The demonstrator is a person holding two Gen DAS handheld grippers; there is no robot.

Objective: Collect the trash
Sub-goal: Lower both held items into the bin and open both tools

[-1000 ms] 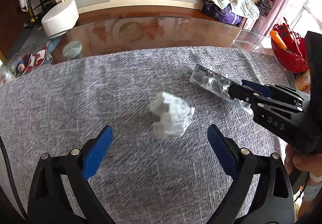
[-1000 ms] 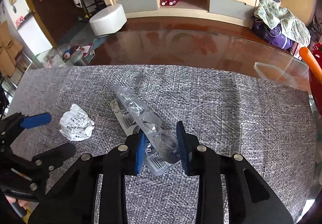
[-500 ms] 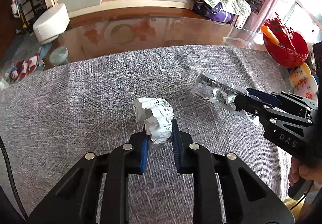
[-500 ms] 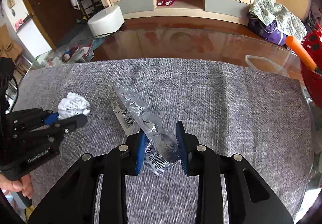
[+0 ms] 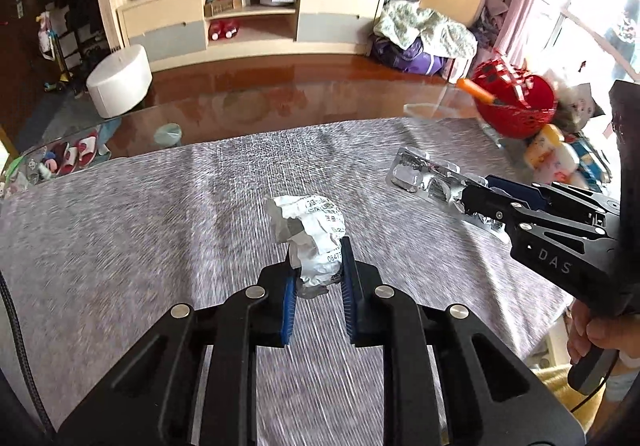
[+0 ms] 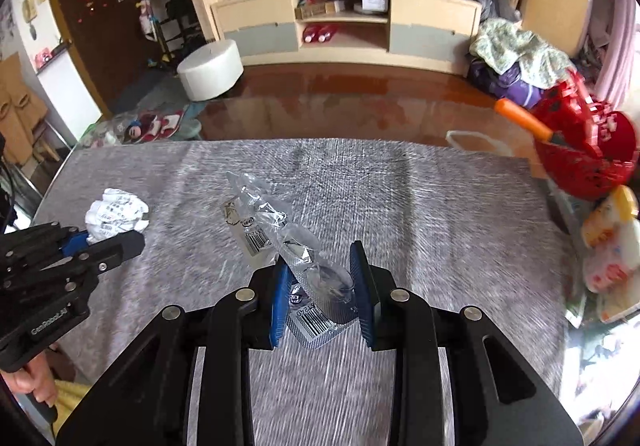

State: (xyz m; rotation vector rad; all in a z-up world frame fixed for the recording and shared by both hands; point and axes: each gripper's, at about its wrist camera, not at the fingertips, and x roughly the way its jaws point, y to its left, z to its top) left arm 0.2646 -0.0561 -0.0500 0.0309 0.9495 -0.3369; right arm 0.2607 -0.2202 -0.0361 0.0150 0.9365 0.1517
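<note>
- The left claw (image 5: 317, 278), wide apart a second ago, is now squeezing the crumpled paper ball (image 5: 314, 236).
- The right claw (image 6: 320, 282) is gripping the clear plastic blister pack (image 6: 280, 234).
- Both pieces are hanging above the grey-clothed worktop (image 5: 140, 226), apparently heading for disposal.

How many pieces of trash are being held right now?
2. A crumpled paper ball is clamped in the left gripper; a clear plastic blister pack is clamped in the right gripper. No other loose trash shows on the grey cloth.
</note>
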